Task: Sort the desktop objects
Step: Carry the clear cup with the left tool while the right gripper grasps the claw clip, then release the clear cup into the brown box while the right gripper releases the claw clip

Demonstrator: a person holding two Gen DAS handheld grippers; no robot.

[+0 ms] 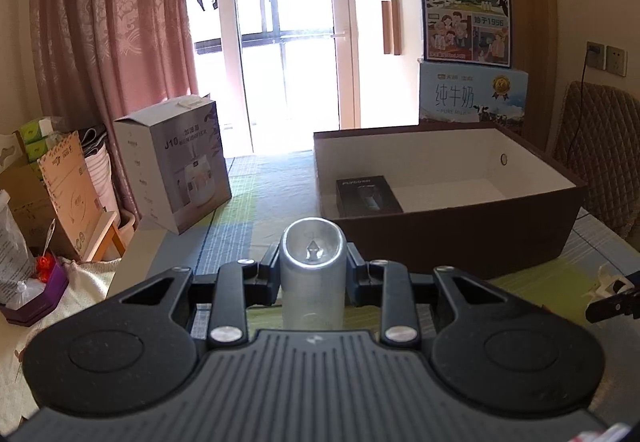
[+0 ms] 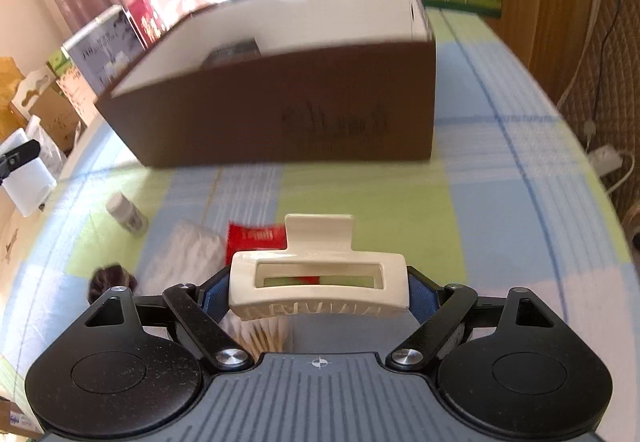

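The left gripper (image 1: 313,274) has its jaws clenched on a silver bottle (image 1: 312,262); the right gripper (image 2: 319,292) grasps a cream hair clip (image 2: 320,282) before the brown box (image 2: 280,114).

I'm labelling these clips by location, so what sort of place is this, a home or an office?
Most likely a room in a home: pink patterned curtains beside a glass balcony door, milk cartons stacked by the wall, and a checked cloth covering the table.
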